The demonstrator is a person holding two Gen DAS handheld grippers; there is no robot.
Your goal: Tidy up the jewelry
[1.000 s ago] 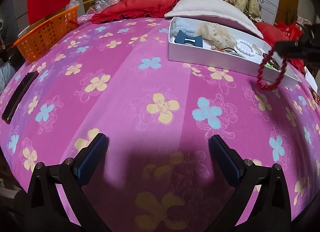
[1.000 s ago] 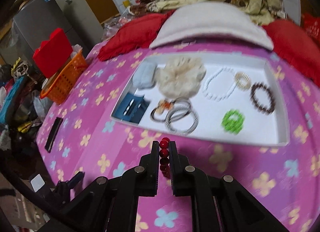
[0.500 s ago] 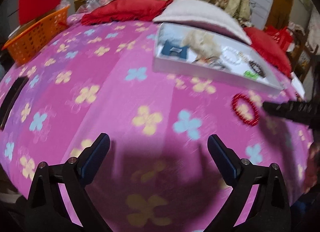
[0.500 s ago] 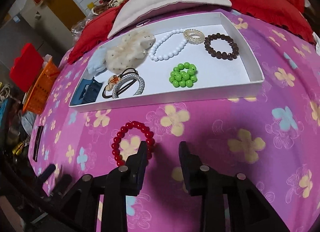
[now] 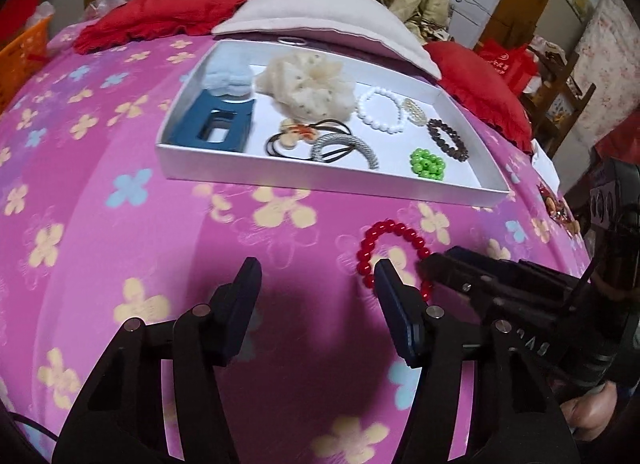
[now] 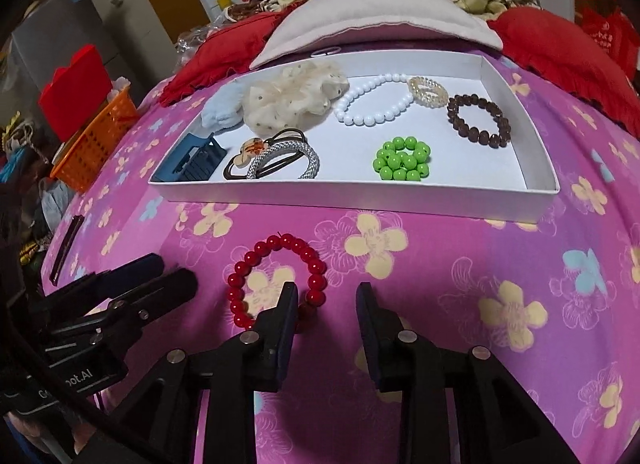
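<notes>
Bedspread [image 6: 440, 264]: pink, flowered, covering the bed.
Right gripper [image 6: 326, 292]: jaws closing, apart, nothing between them; left finger overlaps the bracelet.
Left gripper [image 5: 316, 276]: jaws closing, nothing between them.
Red bead bracelet [image 6: 276, 276]: flat on the spread, just before the tray.
White tray [image 6: 360, 193]: beyond, holding bracelets, hair ties.

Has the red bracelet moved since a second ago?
Yes. The red bracelet was pinched in the right gripper above the bedspread; now it lies flat on the bedspread, in front of the white tray, released.
</notes>
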